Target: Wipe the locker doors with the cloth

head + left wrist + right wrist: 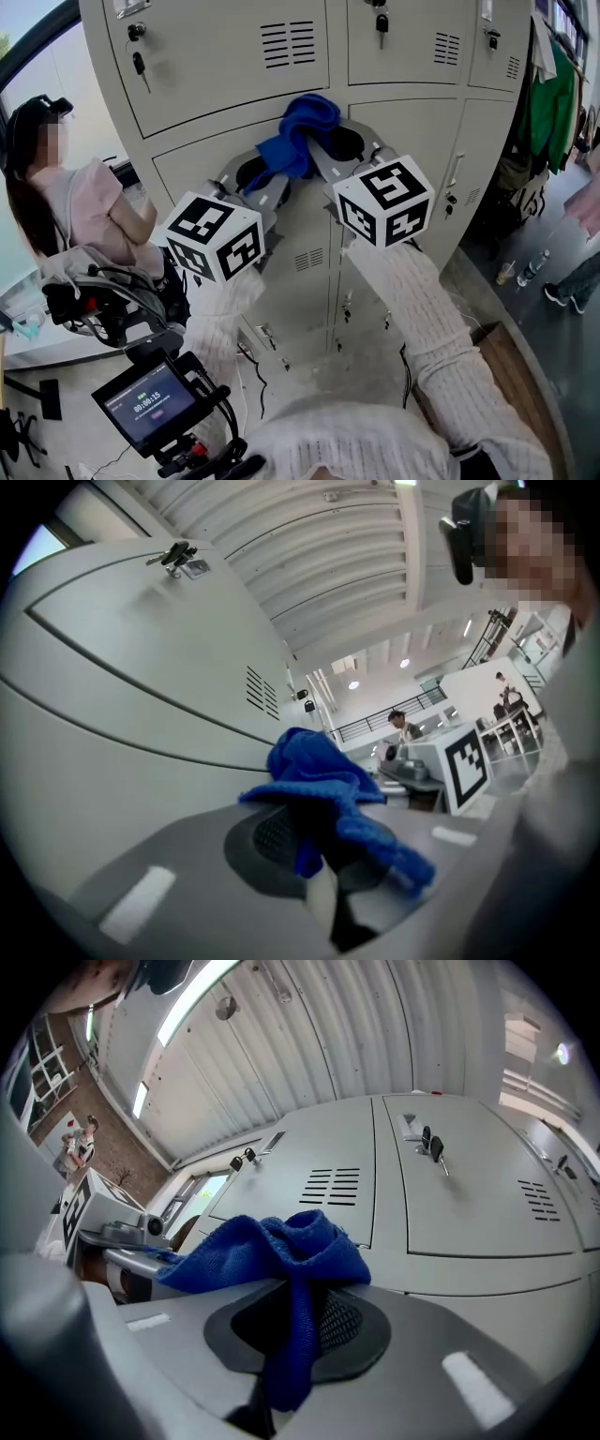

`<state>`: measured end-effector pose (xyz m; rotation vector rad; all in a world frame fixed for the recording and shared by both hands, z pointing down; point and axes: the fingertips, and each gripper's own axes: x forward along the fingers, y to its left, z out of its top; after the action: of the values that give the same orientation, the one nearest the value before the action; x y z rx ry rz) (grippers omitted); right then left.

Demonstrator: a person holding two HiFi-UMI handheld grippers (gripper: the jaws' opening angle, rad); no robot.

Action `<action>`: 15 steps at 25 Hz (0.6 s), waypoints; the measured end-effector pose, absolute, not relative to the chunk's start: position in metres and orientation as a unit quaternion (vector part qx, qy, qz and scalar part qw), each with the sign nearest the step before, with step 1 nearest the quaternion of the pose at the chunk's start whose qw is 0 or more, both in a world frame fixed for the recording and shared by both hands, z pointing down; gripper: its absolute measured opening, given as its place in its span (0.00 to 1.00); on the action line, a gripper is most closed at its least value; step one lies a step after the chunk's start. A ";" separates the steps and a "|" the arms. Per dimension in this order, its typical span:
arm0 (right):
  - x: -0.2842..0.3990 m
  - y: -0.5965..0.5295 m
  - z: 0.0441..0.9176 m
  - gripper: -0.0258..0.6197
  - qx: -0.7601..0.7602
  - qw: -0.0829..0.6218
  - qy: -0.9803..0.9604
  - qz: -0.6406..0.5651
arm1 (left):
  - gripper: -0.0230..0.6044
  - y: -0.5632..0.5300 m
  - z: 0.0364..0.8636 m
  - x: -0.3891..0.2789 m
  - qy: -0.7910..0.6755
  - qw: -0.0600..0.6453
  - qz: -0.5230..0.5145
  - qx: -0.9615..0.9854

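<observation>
Holding: one blue cloth (305, 131) is shared by the left claw (277, 173) and the right claw (328, 148), which meet tip to tip in front of the locker doors (216, 56).
Left claw: jaws drawn nearly together on the cloth; in the left gripper view a blue fold hangs into the narrow slot between them and spills over one jaw.
Right claw: jaws likewise closed down on the cloth; in the right gripper view a strip of blue fabric runs down between them, the rest heaped above.
Cloth position: bunched in a lump above both sets of jaw tips, level with the seam between the upper and lower rows of doors, near the upright seam between two columns. Whether it touches the metal cannot be told.
Doors: pale grey, each with a block of vents (289, 42); keys (139, 64) hang from the locks of the upper row.
Marker cubes: the left cube (214, 236) and the right cube (384, 202) sit behind the claws, the right one slightly higher.
Arms: white knit sleeves (422, 291) reach up from the bottom of the head view.
Surroundings: a seated person (84, 206) is at the left beside the lockers; a small lit screen (155, 405) sits at lower left; a green garment (553, 94) hangs at the far right.
</observation>
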<state>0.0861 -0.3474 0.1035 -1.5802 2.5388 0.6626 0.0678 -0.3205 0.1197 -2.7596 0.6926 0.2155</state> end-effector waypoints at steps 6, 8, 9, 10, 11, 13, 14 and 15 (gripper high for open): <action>0.090 -0.348 0.115 0.11 -0.498 0.061 0.845 0.183 | 0.04 -0.321 0.131 0.073 0.235 0.142 0.072 -0.959; 0.094 -0.350 0.126 0.11 -0.503 0.056 0.844 0.175 | 0.04 -0.323 0.141 0.077 0.243 0.151 0.059 -0.956; 0.097 -0.351 0.131 0.11 -0.506 0.055 0.843 0.172 | 0.04 -0.324 0.146 0.079 0.246 0.154 0.055 -0.955; 0.099 -0.353 0.136 0.11 -0.508 0.052 0.843 0.169 | 0.04 -0.326 0.151 0.082 0.248 0.154 0.052 -0.955; 0.102 -0.354 0.142 0.11 -0.510 0.049 0.843 0.166 | 0.04 -0.327 0.157 0.084 0.249 0.152 0.049 -0.955; 0.102 -0.354 0.154 0.11 -0.510 0.039 0.845 0.157 | 0.04 -0.328 0.169 0.085 0.250 0.143 0.043 -0.957; 0.101 -0.353 0.160 0.11 -0.509 0.034 0.847 0.151 | 0.04 -0.328 0.175 0.085 0.251 0.137 0.038 -0.957; 0.100 -0.352 0.167 0.11 -0.508 0.030 0.849 0.145 | 0.04 -0.327 0.181 0.083 0.252 0.132 0.034 -0.958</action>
<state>0.0999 -0.3524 0.1667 -1.5662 2.6169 0.4481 0.0834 -0.3273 0.1808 -2.7801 0.7303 0.0981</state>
